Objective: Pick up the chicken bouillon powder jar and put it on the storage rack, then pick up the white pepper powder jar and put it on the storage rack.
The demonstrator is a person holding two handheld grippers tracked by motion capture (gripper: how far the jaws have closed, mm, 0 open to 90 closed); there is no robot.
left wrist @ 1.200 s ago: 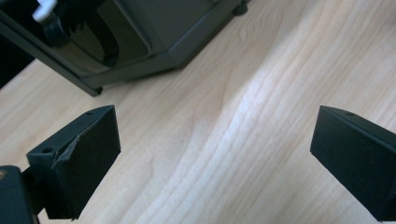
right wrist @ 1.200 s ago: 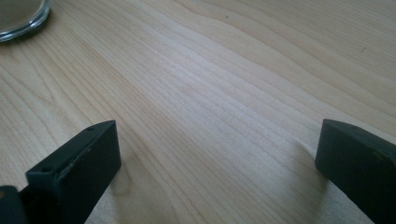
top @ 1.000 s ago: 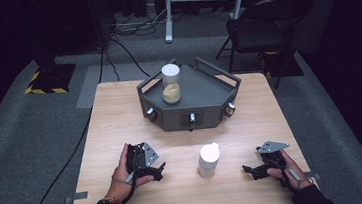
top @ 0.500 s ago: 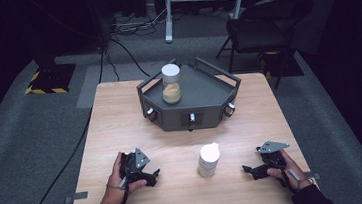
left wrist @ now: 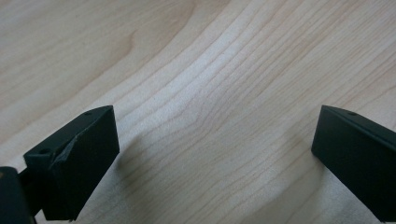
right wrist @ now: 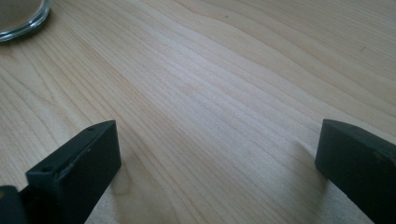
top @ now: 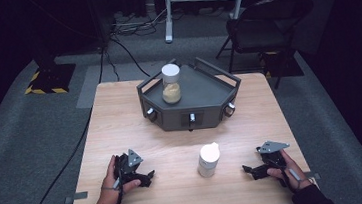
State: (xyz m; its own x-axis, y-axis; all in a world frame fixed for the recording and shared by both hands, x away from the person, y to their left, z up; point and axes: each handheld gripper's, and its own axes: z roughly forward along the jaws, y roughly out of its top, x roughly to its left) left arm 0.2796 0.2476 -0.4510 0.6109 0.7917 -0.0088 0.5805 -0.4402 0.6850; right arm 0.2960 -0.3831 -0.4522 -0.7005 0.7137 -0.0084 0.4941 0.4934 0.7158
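Table (top: 120, 113) wood lies bare under both tongs, with the grey tray (top: 207, 87) and its capped jar (top: 170, 83) well beyond them. Between the left tongs (top: 146, 177) and right tongs (top: 248, 170) stands the white-lidded jar (top: 208, 159), untouched. Both tongs gape wide and empty, so I judge that grasping and moving it remain undone.

A small white-capped jar (top: 208, 159) stands upright on the desk (top: 177, 192), near its front edge. Its glass base (right wrist: 21, 16) shows clear, with pale contents; nothing touches it.
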